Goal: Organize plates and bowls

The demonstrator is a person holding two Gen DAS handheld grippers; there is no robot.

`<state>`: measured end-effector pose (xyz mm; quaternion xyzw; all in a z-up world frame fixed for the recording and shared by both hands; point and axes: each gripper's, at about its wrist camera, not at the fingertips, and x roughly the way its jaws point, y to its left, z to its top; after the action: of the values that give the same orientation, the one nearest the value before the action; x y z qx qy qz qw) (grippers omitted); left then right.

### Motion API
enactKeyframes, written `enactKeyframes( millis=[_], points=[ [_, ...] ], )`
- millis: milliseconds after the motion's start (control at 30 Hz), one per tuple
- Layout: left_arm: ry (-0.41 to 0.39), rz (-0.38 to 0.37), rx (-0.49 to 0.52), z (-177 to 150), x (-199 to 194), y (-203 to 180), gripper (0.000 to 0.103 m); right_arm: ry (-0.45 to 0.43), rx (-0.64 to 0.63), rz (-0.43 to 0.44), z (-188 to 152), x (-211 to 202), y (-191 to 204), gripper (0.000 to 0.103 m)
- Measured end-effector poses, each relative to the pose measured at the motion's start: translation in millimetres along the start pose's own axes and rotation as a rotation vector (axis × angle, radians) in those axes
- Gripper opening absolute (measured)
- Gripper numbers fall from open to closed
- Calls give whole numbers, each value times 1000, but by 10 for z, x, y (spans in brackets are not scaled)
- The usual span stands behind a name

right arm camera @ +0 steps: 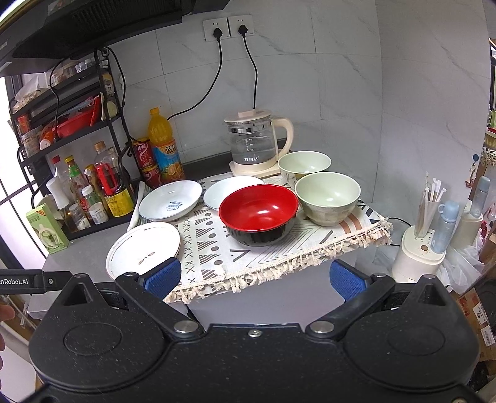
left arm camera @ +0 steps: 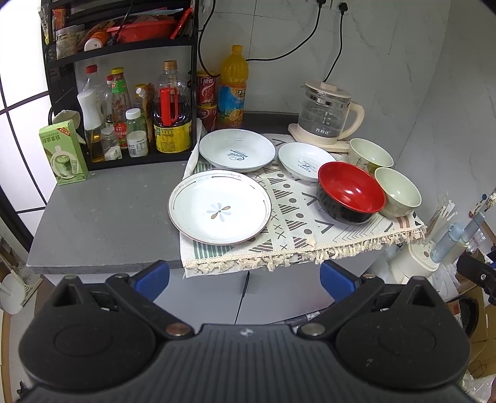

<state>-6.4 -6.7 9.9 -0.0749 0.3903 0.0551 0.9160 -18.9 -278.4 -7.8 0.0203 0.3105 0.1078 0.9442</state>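
A grey, speckled stone-like counter (left arm camera: 102, 217) stands against a white marbled tile wall (right arm camera: 341, 77), with a black metal rack (left arm camera: 62, 62) of bottles and jars at its left end. Over the right part lies a woven cloth (left arm camera: 297, 223) printed with triangles, dots and crosses, its fringed edge hanging over the front.

On the cloth, the flower plate (left arm camera: 220, 207) is the widest dish: glossy, shallow, thin brown rim, partly overhanging onto bare counter. Behind it sits a white deep plate (left arm camera: 237, 150) with blue lettering, and to its right a smaller white dish (left arm camera: 302, 161). The lacquer-smooth red bowl (left arm camera: 350, 192), black outside, stands just in front of that dish. Two pale green bowls, matte and rounded, are at the cloth's right edge: the near green bowl (left arm camera: 398, 192) touching the red one, the far green bowl (left arm camera: 370, 153) behind it. A glass kettle (left arm camera: 328, 114) with cream handle and base stands at the back.

The right wrist view alone shows two wall sockets (right arm camera: 229, 28) with black plugs and a dark range hood (right arm camera: 93, 21); the left wrist view alone shows the rack's front bottles head-on and the green carton (left arm camera: 63, 152) clearly.

The left tongs (left arm camera: 245, 277) and right tongs (right arm camera: 254, 277) are both spread wide, blue textured pads gripping nothing, off the counter's front edge.
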Motion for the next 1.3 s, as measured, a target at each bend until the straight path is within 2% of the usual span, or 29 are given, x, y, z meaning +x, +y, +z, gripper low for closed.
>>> enactKeyframes(
  millis=[667, 1300],
  points=[
    [-1, 0, -1, -27, -14, -54, 102, 16, -16, 6, -39, -31, -65, 103],
    [-1, 4, 22, -20, 53, -295, 102, 17, -29, 7, -72, -8, -176, 103]
  ],
)
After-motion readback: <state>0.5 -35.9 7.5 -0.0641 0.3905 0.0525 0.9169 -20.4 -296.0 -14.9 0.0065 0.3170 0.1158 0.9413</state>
